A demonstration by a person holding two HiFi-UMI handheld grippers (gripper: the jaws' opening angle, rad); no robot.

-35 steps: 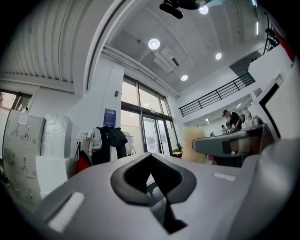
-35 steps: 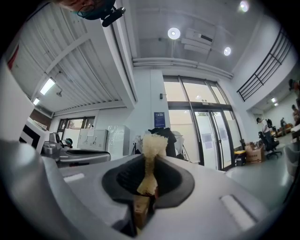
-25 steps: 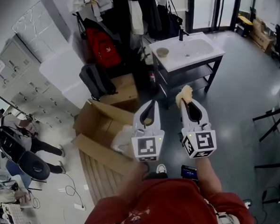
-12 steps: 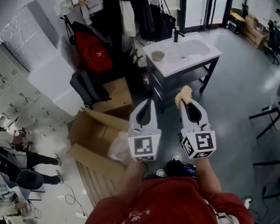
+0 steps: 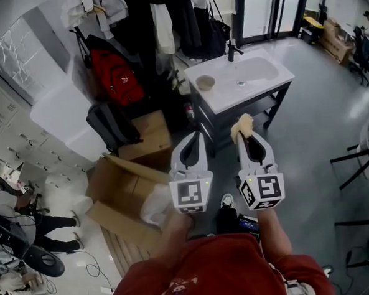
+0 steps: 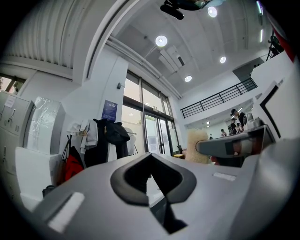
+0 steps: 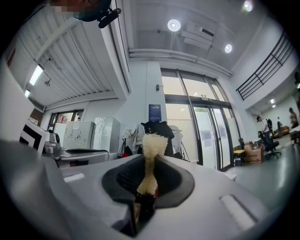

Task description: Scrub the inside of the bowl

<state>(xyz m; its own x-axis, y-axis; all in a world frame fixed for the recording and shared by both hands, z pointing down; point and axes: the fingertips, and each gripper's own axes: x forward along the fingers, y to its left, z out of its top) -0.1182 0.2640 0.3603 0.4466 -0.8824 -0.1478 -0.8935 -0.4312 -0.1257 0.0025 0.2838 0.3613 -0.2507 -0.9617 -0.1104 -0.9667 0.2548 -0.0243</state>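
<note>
Two tools are held side by side in the near middle of the head view, both pointed away from the person and roughly level. The left tool is fully closed. In the left gripper view its jaws are seen pressed together along a single seam, and nothing is held between them. The right tool is closed on a pale yellow sponge. In the right gripper view the sponge is seen pinched at its lower part between the jaws, and its ragged upper end stands out beyond the tips. The same sponge is also caught at the right of the left gripper view, where it projects from the neighbouring tool.

The bowl, small and beige, is set on the white tabletop of a dark-framed sink stand at the far side of the scene. It is placed just left of the basin and is well apart from both tools; neither tool is in contact with it. What lies inside the bowl cannot be made out. A black tap is mounted at the far edge of the tabletop.

Left of the stand a red backpack is seen, and a black backpack nearer than it. An open cardboard box lies on the grey floor, left of the left tool.
</note>
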